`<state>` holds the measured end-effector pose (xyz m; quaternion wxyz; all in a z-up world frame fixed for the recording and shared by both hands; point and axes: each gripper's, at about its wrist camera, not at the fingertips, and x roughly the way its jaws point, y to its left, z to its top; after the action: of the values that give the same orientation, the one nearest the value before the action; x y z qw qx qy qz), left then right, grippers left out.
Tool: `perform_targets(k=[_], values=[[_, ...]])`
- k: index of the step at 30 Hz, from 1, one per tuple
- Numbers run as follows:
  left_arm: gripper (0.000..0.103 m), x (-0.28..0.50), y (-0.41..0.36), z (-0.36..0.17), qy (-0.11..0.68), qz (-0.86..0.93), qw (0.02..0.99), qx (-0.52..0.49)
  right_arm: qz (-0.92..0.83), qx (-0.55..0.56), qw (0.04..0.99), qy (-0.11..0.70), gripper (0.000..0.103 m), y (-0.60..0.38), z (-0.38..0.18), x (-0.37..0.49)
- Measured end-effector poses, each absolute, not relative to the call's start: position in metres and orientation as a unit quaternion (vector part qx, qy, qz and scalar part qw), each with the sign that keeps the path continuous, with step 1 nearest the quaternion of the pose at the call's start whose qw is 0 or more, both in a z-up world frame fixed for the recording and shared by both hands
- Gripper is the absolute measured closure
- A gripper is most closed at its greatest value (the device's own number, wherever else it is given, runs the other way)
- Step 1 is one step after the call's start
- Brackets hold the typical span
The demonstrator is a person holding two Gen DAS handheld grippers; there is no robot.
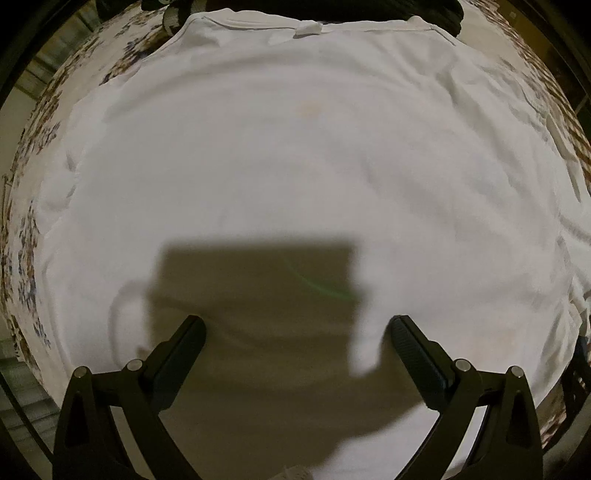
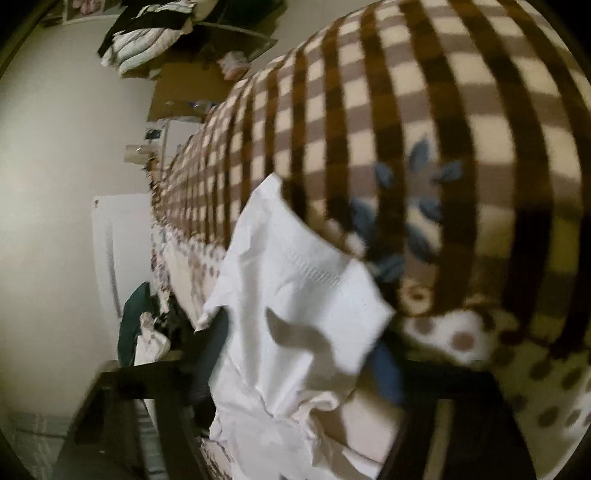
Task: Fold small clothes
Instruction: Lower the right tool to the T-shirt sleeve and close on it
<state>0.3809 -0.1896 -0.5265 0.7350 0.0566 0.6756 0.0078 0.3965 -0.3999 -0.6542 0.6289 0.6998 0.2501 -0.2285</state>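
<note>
Left gripper (image 1: 297,334) points straight down over a white T-shirt (image 1: 280,155) spread flat on a floral bedsheet (image 1: 33,236). Jaws spread wide, nothing between them. Both pads hover above the fabric with the claw's dark shadow (image 1: 258,295) falling between and just ahead of them. Shirt fills nearly everything ahead of the claw. Its stitched edge and a small white tag (image 1: 308,28) lie at the far end, floral sheet showing either side.

Right wrist view is tilted and blurred. Right gripper (image 2: 295,398) frame is dark and smeared, fingertips not clearly visible. White shirt fabric (image 2: 295,314) bunches up between the two fingers, one corner folded forward ahead of the claw. Cannot tell if the pads actually press on it. Brown checked blanket (image 2: 424,110) beyond the cloth, polka-dot fabric (image 2: 461,336) just right of it. White wall (image 2: 55,166) to the left.
</note>
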Motion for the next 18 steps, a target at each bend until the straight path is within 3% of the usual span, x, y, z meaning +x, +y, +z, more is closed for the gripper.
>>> perform_targets(k=[2,6,11,18], values=[[0.000,0.383,-0.188,-0.523,0.676,0.008,0.735,0.050,-0.249,0.698,0.623,0.250,0.069,-0.406,-0.650,0.395],[0.000,0.390,-0.185,-0.515,0.678,0.009,0.735,0.035,-0.266,0.654,0.655,0.271,0.084,-0.413,-0.625,0.401],[0.000,0.397,-0.165,-0.498,0.669,0.016,0.743,0.022,-0.255,0.543,0.735,0.315,0.086,-0.391,-0.562,0.441],[0.000,0.397,-0.114,-0.480,0.662,0.053,0.747,-0.011,-0.146,0.320,0.844,0.405,0.086,-0.265,-0.504,0.540]])
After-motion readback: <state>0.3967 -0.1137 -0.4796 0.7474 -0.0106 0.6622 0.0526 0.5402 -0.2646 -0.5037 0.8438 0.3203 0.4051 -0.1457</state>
